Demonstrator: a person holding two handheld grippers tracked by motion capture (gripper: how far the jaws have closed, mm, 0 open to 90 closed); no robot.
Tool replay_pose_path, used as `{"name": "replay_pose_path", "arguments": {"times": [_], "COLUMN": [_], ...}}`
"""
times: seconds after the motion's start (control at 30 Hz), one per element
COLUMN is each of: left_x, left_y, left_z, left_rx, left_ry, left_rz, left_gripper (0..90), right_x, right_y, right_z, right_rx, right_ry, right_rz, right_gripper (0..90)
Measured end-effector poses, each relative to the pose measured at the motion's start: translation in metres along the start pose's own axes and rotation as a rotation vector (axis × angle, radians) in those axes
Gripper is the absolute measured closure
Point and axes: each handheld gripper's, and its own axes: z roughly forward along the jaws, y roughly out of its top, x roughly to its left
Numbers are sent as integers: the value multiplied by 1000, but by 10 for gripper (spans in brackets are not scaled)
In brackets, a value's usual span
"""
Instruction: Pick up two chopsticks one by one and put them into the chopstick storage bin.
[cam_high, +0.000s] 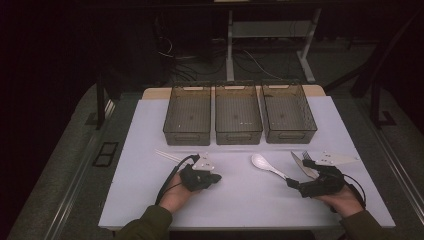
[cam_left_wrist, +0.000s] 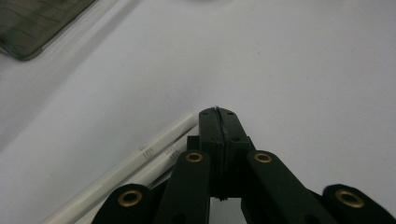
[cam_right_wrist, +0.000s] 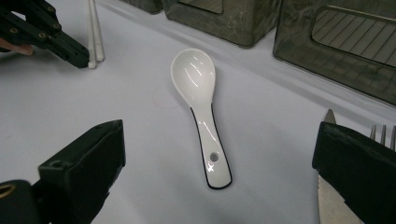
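The left gripper (cam_left_wrist: 218, 112) is sitting pressed together beside the white chopsticks (cam_left_wrist: 140, 161). The right gripper (cam_right_wrist: 219, 154) is gaping wide, framing the white spoon (cam_right_wrist: 201, 107).

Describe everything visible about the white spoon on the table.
The spoon is a glossy white soup spoon, ceramic by its look, with a deep oval bowl, a short flat handle edged dark and a small hole near the handle's end. It lies flat, bowl up, on the white table, in front of the open right tool; nothing touches it.
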Motion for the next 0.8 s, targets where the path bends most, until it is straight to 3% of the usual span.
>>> {"name": "replay_pose_path", "arguments": {"times": [0.4,0.67,0.8], "left_x": [11,16,18], "left_y": [5,7,7], "left_z": [6,8,1], "left_rx": [-9,-11,-27], "left_ry": [30,29,18], "left_rz": [-6,-14,-24], "left_gripper": [889,889,889], "right_x": [0,0,-1], "right_y": [0,0,0], "right_z": [0,0,-1], "right_rx": [1,1,-1], "right_ry": [0,2,1], "right_rz": [-2,-3,0], "right_gripper": [26,26,25]}}
